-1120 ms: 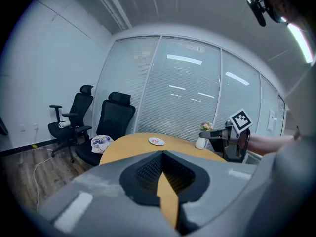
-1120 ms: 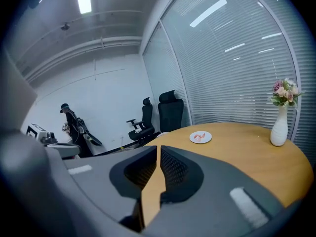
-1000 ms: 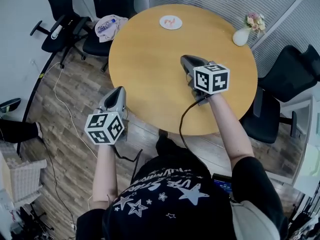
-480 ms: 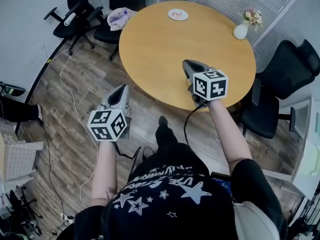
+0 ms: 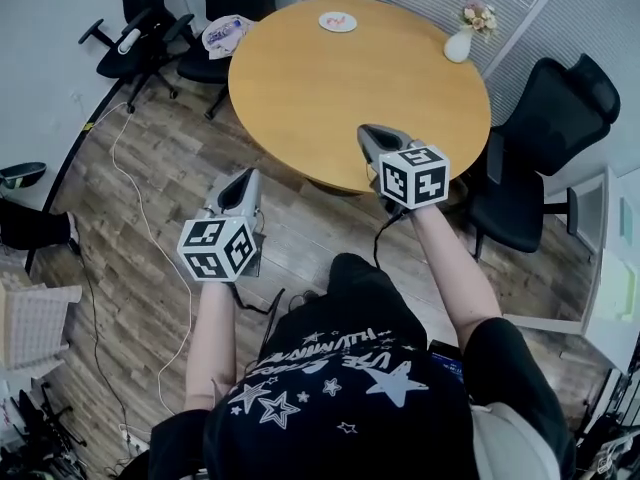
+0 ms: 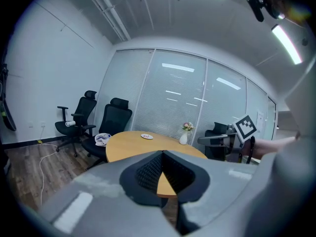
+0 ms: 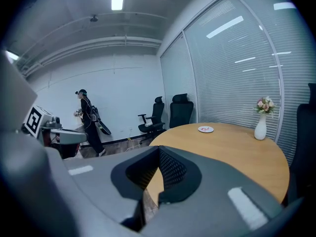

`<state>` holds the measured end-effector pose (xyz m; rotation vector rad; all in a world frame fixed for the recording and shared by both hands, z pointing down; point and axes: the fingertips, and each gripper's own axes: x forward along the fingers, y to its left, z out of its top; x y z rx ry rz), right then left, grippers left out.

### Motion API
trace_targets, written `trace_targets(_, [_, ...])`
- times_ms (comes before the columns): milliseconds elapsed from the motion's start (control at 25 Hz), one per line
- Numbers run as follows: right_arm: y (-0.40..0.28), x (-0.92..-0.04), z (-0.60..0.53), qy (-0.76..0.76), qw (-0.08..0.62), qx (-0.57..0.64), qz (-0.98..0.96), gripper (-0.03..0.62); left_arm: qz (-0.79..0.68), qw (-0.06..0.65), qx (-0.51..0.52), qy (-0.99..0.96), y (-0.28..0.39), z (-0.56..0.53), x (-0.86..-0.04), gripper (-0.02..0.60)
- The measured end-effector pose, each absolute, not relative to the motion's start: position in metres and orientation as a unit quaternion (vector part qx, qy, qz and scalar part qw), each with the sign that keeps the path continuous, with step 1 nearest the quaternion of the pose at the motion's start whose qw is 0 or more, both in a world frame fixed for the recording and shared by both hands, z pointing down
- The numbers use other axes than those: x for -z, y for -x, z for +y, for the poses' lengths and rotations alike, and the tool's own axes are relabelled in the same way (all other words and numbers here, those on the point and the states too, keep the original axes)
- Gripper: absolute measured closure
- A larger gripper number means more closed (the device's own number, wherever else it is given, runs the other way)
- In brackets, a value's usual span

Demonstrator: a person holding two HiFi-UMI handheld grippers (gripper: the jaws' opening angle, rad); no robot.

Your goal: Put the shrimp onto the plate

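A small white plate (image 5: 338,22) lies at the far edge of the round wooden table (image 5: 340,98). A red shape that looks like the shrimp (image 5: 339,19) is on it. The plate (image 6: 146,137) also shows small in the left gripper view, and as the plate (image 7: 205,129) in the right gripper view. My left gripper (image 5: 243,180) hangs over the floor, left of the table, shut and empty. My right gripper (image 5: 368,133) is at the table's near edge, far from the plate, its jaws shut on nothing.
A white vase with flowers (image 5: 459,43) stands at the table's far right. Black office chairs (image 5: 535,158) ring the table, and one of them (image 5: 225,36) holds a bag. A white cable (image 5: 150,238) runs across the wooden floor. A person (image 7: 88,120) stands by the wall.
The table has slid up and away in the head view. The right gripper, earlier over the tabletop, is now at its near edge. The left gripper stays over the floor.
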<state>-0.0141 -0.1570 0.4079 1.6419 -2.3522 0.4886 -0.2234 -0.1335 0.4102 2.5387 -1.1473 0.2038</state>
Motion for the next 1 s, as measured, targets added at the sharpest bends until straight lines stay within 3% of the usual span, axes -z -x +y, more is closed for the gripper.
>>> trace_targets(1000, [-0.045,-0.404,-0.096,-0.549,0.108,-0.168,-0.811,0.594,-0.387,0.166,-0.076,-0.904,0.135,-0.087,-0.404,0.580])
